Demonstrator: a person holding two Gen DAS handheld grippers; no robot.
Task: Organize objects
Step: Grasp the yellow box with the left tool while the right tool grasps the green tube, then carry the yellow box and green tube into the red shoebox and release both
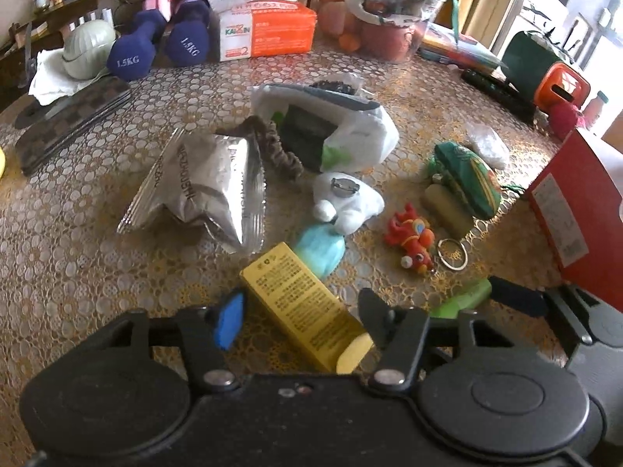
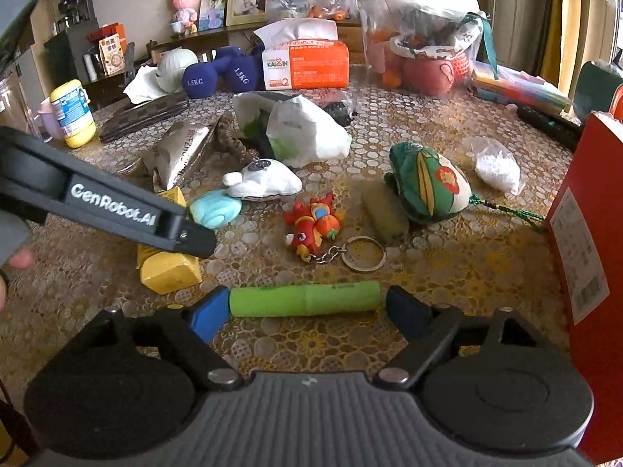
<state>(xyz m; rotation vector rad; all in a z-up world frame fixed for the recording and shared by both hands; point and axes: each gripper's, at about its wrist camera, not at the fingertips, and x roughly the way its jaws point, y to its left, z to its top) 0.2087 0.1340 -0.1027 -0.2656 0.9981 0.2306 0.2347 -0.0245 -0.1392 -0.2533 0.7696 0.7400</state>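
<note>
right gripper (image 2: pixel 305 311): fingers spread wide, nothing gripped | green tube (image 2: pixel 305 299) lies on the table (image 2: pixel 467 264) between the tips, long axis crosswise, ends toward each finger (lengthwise pinch, I judge) | left gripper (image 1: pixel 300 313): wide apart astride yellow box (image 1: pixel 300 303), its long axis slanting away to the left.

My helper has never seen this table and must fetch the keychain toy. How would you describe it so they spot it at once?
Start at the tall red cardboard box on the table's right edge and look left, past the green embroidered pouch. The red and orange dragon-shaped keychain toy lies beside a small olive block. It alone trails a chain and silver key ring.
</note>
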